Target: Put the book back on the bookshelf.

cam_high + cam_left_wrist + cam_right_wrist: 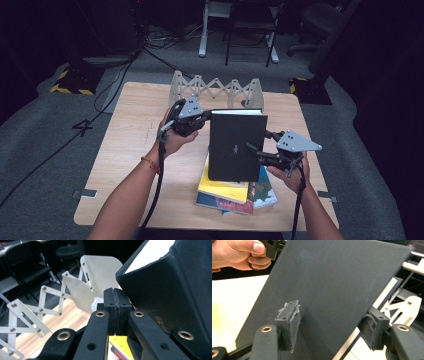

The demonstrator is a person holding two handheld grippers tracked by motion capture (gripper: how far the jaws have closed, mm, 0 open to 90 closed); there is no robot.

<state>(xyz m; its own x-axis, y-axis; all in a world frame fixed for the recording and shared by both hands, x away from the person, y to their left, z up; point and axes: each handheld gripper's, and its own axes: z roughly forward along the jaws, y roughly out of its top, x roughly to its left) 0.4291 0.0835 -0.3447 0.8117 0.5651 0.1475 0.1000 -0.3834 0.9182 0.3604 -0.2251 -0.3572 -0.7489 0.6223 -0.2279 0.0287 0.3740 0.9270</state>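
Left gripper: fingers pressed flat together with nothing between them, tips nudging the near left corner of the black book, up by its far end.
Rack: white folding scissor rack at the back of the counter, just beyond the book's far edge, partly opened out.
Black book: lifted clear of the counter, hanging over the stack of books, far end tipped up, cover facing the high camera.
Long axis: running away from the person, toward the rack.
Stack of books: yellow and blue covers lying flat, near edge of the counter, right below the black one.
Right gripper: fingers straddling the book's right edge low down, one over the cover, one past the page side; narrowed to middling, small gap visible on the page side, so a firm pinch not confirmed.
Key relation: book sits between the two grippers, rack straight ahead along its long axis.
Nearer hand: right one wraps the edge and likely carries the load, left only steadies the corner.
Likely next: stand it upright and push forward into a rack slot.
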